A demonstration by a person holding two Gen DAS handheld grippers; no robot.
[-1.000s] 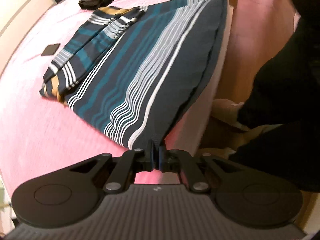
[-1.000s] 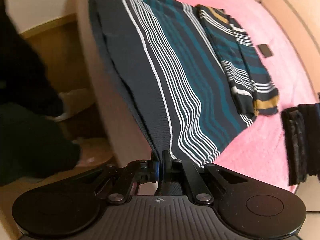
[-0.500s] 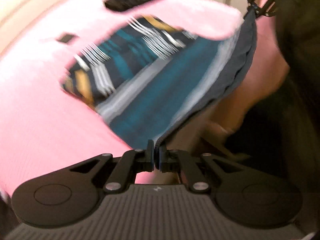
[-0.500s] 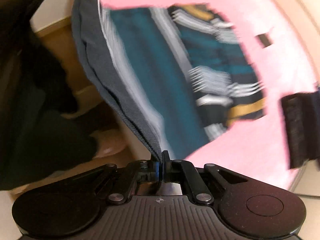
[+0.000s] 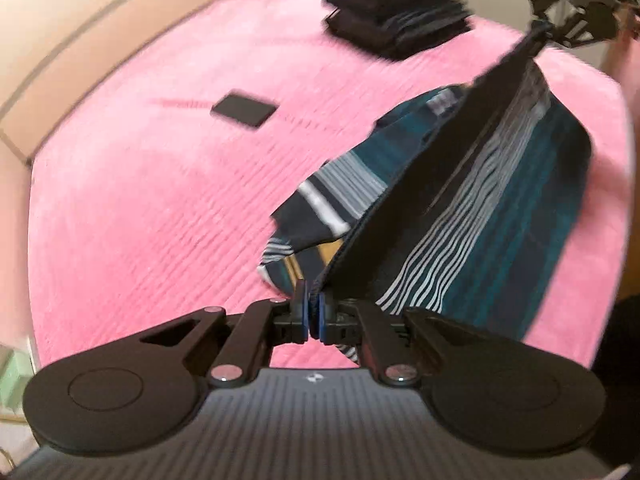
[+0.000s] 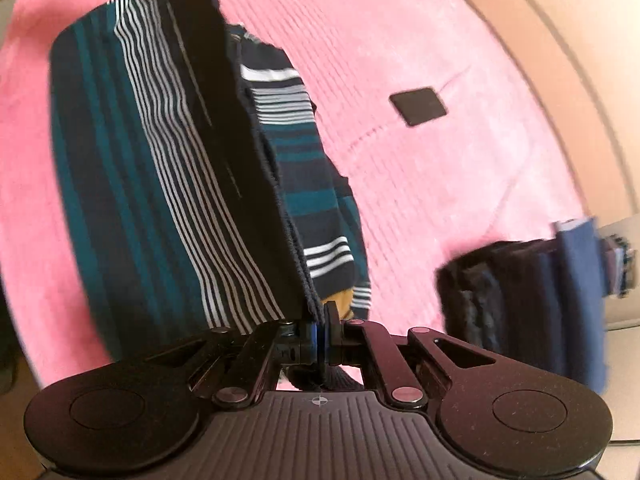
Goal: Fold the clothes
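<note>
A navy, teal and white striped garment [image 5: 492,216] [image 6: 136,160] lies on the pink bedspread [image 5: 160,208] [image 6: 440,184]. Its near hem is lifted off the bed and stretched taut between both grippers. My left gripper [image 5: 311,312] is shut on one hem corner. My right gripper [image 6: 320,320] is shut on the other corner and also shows at the top right of the left wrist view [image 5: 560,28]. The raised hem hangs above the folded sleeves with white and mustard bands [image 5: 316,216] [image 6: 304,184].
A stack of folded dark clothes [image 5: 396,16] [image 6: 528,300] sits at the far end of the bed. A small flat black rectangle [image 5: 244,112] [image 6: 418,106] lies on the pink cover. A beige wall or headboard [image 5: 80,40] [image 6: 580,80] borders the bed.
Both grippers have lifted the hem from the bed's edge and carried it forward over the garment toward the sleeves. The floor and the person's dark clothing have left the views.
</note>
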